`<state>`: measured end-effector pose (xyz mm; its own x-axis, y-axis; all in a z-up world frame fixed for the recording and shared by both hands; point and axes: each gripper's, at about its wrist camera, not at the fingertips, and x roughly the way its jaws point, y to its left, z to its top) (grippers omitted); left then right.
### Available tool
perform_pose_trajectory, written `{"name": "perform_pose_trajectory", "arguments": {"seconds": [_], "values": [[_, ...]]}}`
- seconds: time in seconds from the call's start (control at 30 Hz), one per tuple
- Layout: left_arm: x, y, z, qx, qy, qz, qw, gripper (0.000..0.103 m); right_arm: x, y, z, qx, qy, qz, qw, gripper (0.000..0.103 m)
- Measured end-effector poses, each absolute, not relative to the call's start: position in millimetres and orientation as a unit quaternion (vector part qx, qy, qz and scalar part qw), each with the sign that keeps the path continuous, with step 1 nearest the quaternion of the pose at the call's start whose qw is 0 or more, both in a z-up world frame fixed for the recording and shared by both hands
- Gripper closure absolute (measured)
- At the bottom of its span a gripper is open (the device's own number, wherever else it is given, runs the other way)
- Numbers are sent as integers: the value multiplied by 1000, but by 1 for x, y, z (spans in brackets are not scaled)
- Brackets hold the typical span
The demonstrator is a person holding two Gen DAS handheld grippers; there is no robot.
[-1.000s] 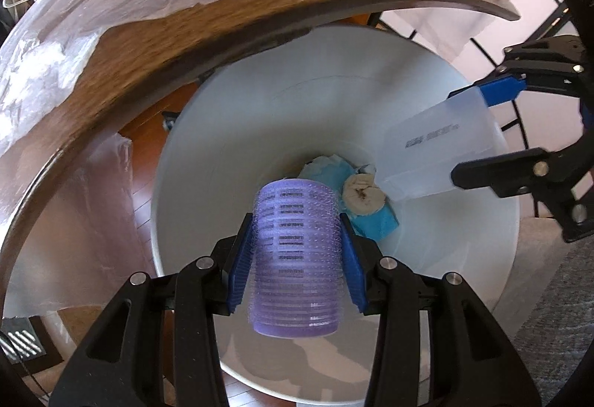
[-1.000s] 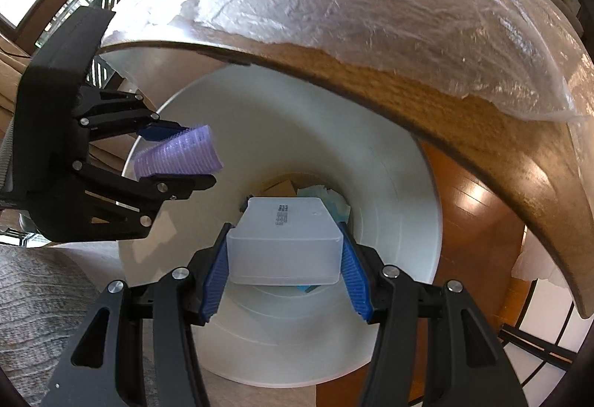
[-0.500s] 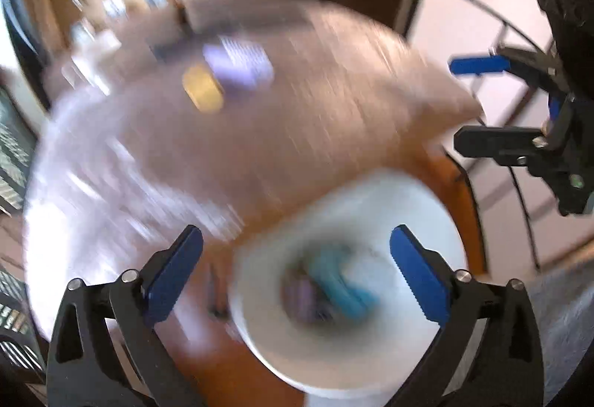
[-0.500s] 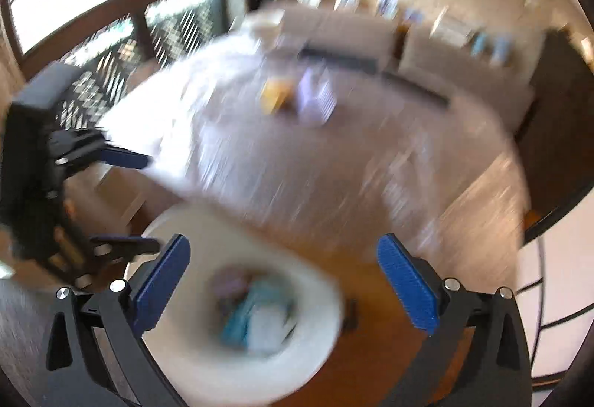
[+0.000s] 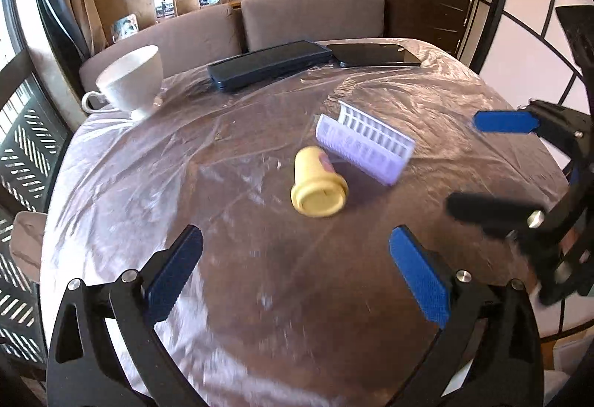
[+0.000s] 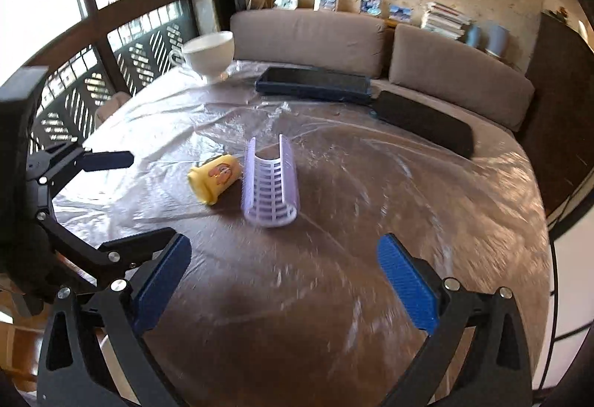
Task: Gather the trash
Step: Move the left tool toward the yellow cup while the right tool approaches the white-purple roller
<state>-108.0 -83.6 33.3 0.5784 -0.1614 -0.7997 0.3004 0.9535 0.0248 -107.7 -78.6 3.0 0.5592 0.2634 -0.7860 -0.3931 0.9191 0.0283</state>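
Note:
A small yellow bottle (image 5: pixel 319 189) lies on its side in the middle of the plastic-covered round table (image 5: pixel 260 295). A pale purple half-shell of a hair roller (image 5: pixel 365 147) lies just beyond it, touching or nearly so. Both also show in the right wrist view, the bottle (image 6: pixel 215 177) left of the roller half (image 6: pixel 270 184). My left gripper (image 5: pixel 297 273) is open and empty, above the table's near side. My right gripper (image 6: pixel 284 281) is open and empty too; it shows at the right edge of the left wrist view (image 5: pixel 493 162).
A white cup (image 5: pixel 130 82) stands at the far left of the table. Two dark flat cases (image 5: pixel 271 63) (image 5: pixel 375 54) lie along the far edge. A brown sofa (image 5: pixel 312 17) stands behind the table. Window railing (image 6: pixel 122 62) is on the left.
Both grippers have let go: the purple roller and the clear box dropped into the white bin. Both then swung up from the bin to face the tabletop, jaws wide open.

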Motion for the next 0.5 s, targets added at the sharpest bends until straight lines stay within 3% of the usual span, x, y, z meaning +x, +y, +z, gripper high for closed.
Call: {"name": "perform_pose_trajectory", "arguments": {"seconds": [0.37,0.5], "values": [[-70,-73,21,75,442,-111,887,2,-60,-77,-12,-52,453,194,869,24],[-62,-74,19,81,438,-106,889,3,-52,-78,-18,-49,457,187,868,25]]}}
